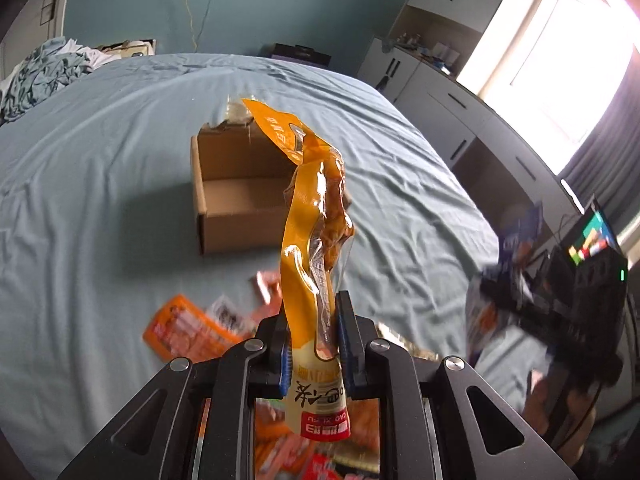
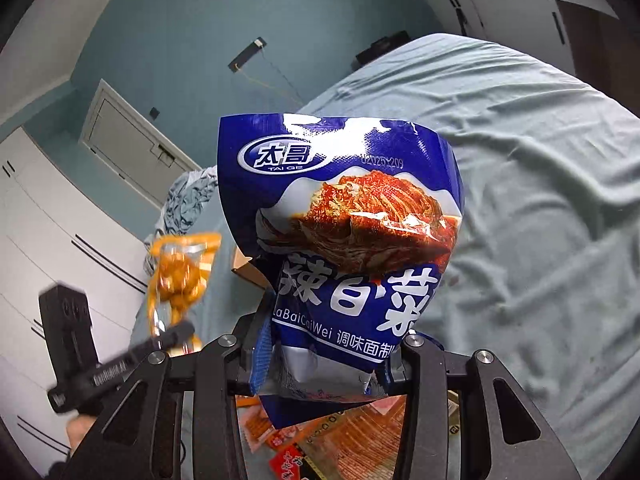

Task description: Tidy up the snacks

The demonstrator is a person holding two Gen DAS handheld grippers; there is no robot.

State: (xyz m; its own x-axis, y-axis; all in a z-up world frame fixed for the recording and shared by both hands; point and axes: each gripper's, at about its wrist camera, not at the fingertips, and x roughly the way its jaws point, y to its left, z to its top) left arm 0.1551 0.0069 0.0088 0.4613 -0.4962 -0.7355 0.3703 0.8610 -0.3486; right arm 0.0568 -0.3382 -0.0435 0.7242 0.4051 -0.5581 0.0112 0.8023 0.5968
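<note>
My left gripper is shut on the lower end of an orange vacuum-packed snack packet with brown pieces inside, which stands up above the jaws. Behind it an open cardboard box sits on the bed. In the right wrist view my right gripper is shut on a blue snack bag printed with red kimchi, held upright. The left gripper and its orange packet show blurred at the left there. The right gripper and its blue bag appear blurred at the right of the left wrist view.
Several loose snack packets lie on the light blue bed sheet in front of the box, more packets under the right gripper. A heap of clothes lies at the far left. White cabinets line the bed's right side.
</note>
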